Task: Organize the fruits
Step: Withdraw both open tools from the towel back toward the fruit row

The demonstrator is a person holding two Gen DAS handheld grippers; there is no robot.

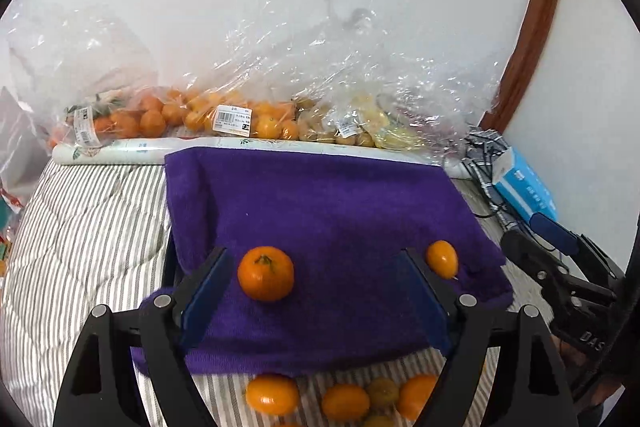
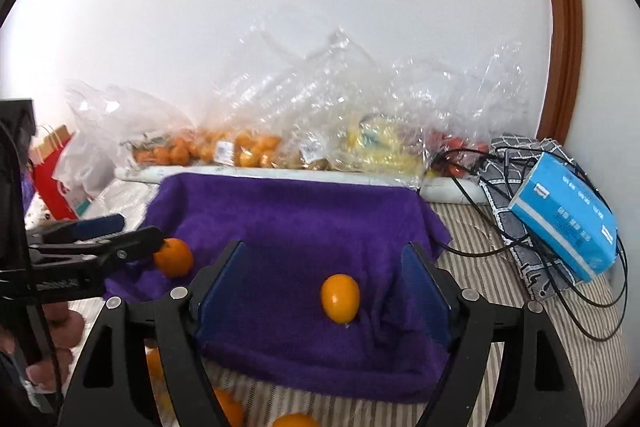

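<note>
Striped bedding (image 1: 92,211) carries the work area, with loose fruit (image 1: 272,394) lying nearest, at the front edge of the purple towel (image 1: 320,203). Both tools are spread wide and grip nothing. The left tool (image 1: 316,279) frames the round tangerine (image 1: 265,273), which sits nearer its left finger; the right tool (image 2: 326,277) frames the oval kumquat (image 2: 340,298), right of centre. Judged step: sorting fruit onto the towel. Next move calls for advancing, centring, then closing. Bagged fruit (image 1: 192,115) lines the far wall.
</note>
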